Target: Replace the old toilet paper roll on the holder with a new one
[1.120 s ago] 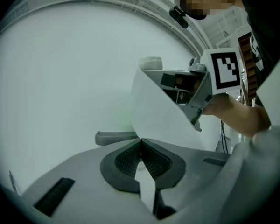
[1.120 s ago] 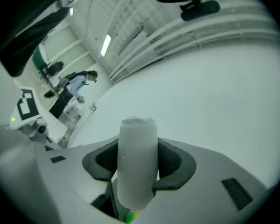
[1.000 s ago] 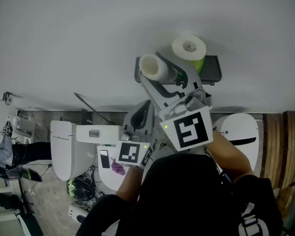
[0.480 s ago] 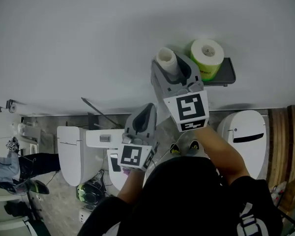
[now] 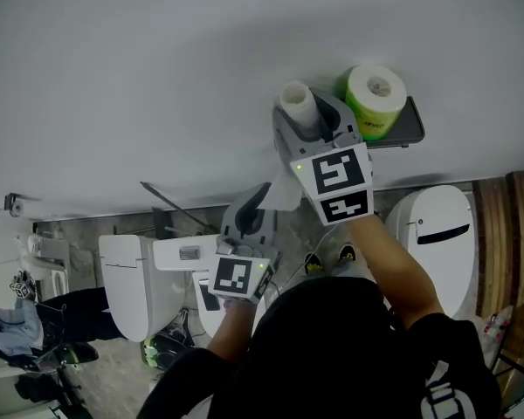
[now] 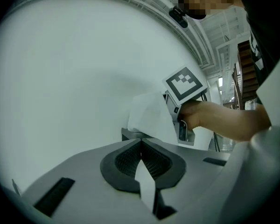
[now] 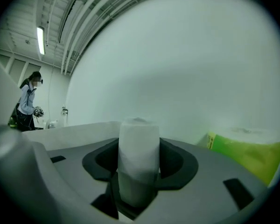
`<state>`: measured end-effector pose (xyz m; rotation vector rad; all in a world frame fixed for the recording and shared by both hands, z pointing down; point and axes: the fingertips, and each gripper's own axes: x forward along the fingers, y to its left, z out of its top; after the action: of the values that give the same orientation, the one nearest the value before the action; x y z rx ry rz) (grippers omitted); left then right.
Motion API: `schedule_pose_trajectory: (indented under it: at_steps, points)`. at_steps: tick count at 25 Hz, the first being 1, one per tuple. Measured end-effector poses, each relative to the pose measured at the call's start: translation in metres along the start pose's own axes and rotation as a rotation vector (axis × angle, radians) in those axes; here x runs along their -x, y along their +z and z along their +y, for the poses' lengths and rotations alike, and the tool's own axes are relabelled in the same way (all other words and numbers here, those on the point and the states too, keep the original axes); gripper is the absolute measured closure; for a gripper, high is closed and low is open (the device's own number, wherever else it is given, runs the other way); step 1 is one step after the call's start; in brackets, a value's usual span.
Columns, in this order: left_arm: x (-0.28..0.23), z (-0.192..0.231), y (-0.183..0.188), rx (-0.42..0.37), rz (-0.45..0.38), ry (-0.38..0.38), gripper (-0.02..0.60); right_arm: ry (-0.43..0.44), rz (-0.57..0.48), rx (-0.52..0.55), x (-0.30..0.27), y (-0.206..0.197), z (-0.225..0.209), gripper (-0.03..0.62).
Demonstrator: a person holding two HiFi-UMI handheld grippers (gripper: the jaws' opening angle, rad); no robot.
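A thin, nearly used-up toilet roll (image 5: 297, 103) stands end-up between the jaws of my right gripper (image 5: 310, 119), close to the white wall. In the right gripper view the same roll (image 7: 139, 153) fills the gap, and the right gripper (image 7: 139, 141) is shut on it. A full roll in green wrapping (image 5: 377, 92) sits on the dark holder shelf (image 5: 408, 131) just to the right. Lower down, my left gripper (image 5: 260, 199) is shut on a loose sheet of paper (image 6: 150, 116) that hangs from the thin roll. A strip of that paper shows between the left gripper's (image 6: 141, 146) pads.
Far below stand a white toilet (image 5: 432, 234) on the right and another toilet with its tank (image 5: 127, 273) on the left. Wooden panelling (image 5: 498, 251) lines the right edge. A person (image 7: 27, 101) stands far off in the right gripper view.
The right gripper has rolled, so the thin roll that lay tilted on its side now stands end-up. It sits slightly farther left of the green-wrapped roll. The left gripper has shifted a little.
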<state>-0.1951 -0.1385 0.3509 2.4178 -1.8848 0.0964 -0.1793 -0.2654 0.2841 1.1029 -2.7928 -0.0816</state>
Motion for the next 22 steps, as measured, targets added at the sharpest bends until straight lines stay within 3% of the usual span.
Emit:
schedule_pose_trajectory:
  at_steps: [6,12,15,22]
  points:
    - [0.008,-0.041,0.029,-0.011,-0.021,-0.021,0.558,0.024,0.065,-0.021,0.046,0.018,-0.022,0.379]
    - [-0.002,0.001,-0.001,-0.01,-0.008,-0.045,0.558,-0.005,0.058,0.008,0.009,-0.006,-0.001,0.339]
    - [-0.003,0.01,-0.007,-0.016,0.027,-0.054,0.558,-0.023,0.04,0.005,0.004,-0.002,-0.002,0.336]
    - [0.0,0.011,-0.011,-0.031,0.008,-0.075,0.558,-0.059,-0.03,0.011,0.013,0.012,-0.004,0.335]
